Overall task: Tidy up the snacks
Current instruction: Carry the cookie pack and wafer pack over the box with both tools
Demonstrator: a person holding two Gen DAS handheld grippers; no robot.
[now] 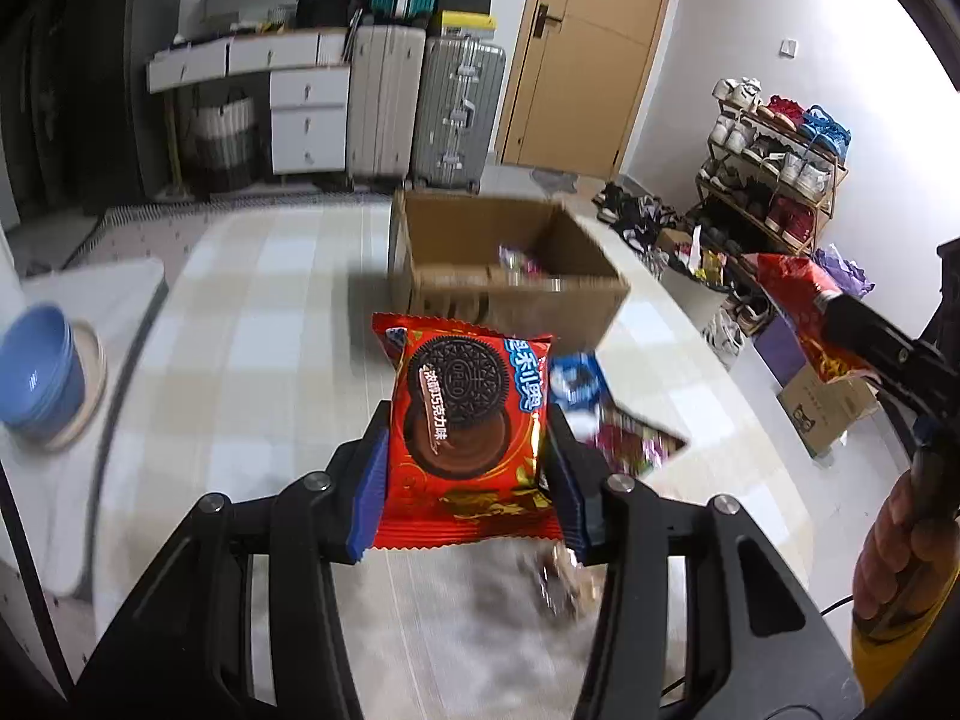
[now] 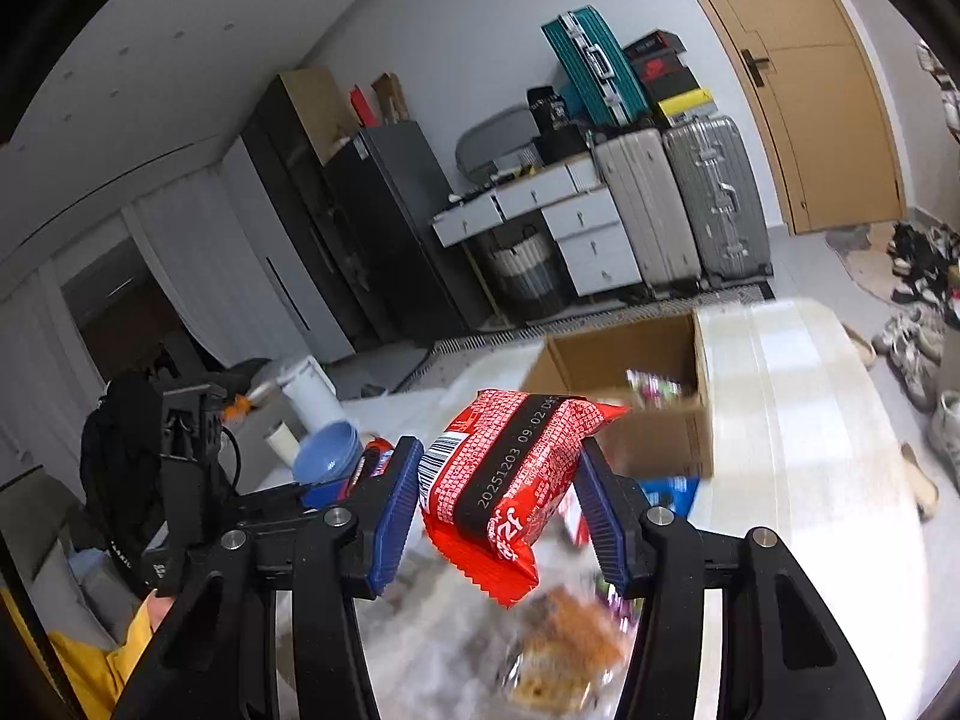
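Note:
My left gripper [image 1: 468,420] is shut on a red Oreo packet [image 1: 468,396], held upright above the checked tablecloth [image 1: 258,312]. Beyond it stands an open cardboard box [image 1: 540,300] with a few snacks inside. A blue Oreo packet [image 1: 576,384] and a pink packet [image 1: 636,438] lie on the cloth between box and gripper. My right gripper [image 2: 498,468] is shut on a red snack packet [image 2: 510,480], tilted, with its barcode showing. The same box [image 2: 660,444] is ahead of it on the right. Blurred loose snacks [image 2: 558,630] lie under the right gripper.
Stacked blue bowls [image 1: 42,366] sit at the table's left end. Suitcases [image 1: 420,108], a white drawer desk [image 1: 300,114] and a wooden door [image 1: 588,54] line the far wall. A shoe rack [image 1: 774,174] stands on the right. A hand in a yellow sleeve [image 1: 894,570] holds the right gripper.

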